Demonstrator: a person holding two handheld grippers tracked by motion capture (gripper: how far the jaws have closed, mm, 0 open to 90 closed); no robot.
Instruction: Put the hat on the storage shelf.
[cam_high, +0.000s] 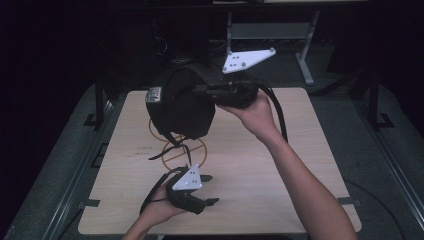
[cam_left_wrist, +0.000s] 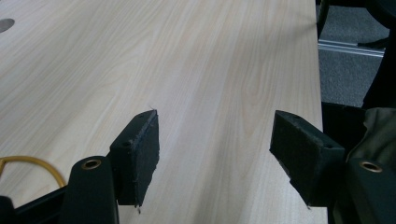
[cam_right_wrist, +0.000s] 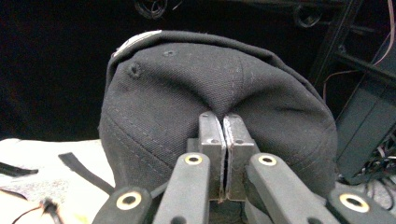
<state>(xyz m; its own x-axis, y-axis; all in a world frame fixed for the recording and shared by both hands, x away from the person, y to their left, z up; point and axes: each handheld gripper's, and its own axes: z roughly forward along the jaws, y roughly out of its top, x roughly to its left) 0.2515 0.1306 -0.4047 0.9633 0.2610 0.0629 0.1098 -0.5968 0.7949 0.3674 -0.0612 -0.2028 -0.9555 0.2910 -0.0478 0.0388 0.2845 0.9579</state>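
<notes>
A black cap (cam_high: 180, 102) hangs in the air above the far middle of the wooden table (cam_high: 280, 165), held up by my right gripper (cam_high: 212, 91). In the right gripper view the jaws are shut on a pinch of the cap's cloth (cam_right_wrist: 219, 88), with my right gripper (cam_right_wrist: 224, 125) pressed into the crown. The cap's strap (cam_high: 170, 145) dangles toward the table. My left gripper (cam_high: 210, 190) rests low near the front edge, open, with bare table between its pads (cam_left_wrist: 140, 149) and nothing held at my left gripper (cam_left_wrist: 215, 149).
An orange ring outline (cam_high: 172, 150) is marked on the table under the cap. The table's right edge (cam_left_wrist: 320, 84) drops to grey floor. Dark frame legs (cam_high: 305, 55) stand beyond the far edge.
</notes>
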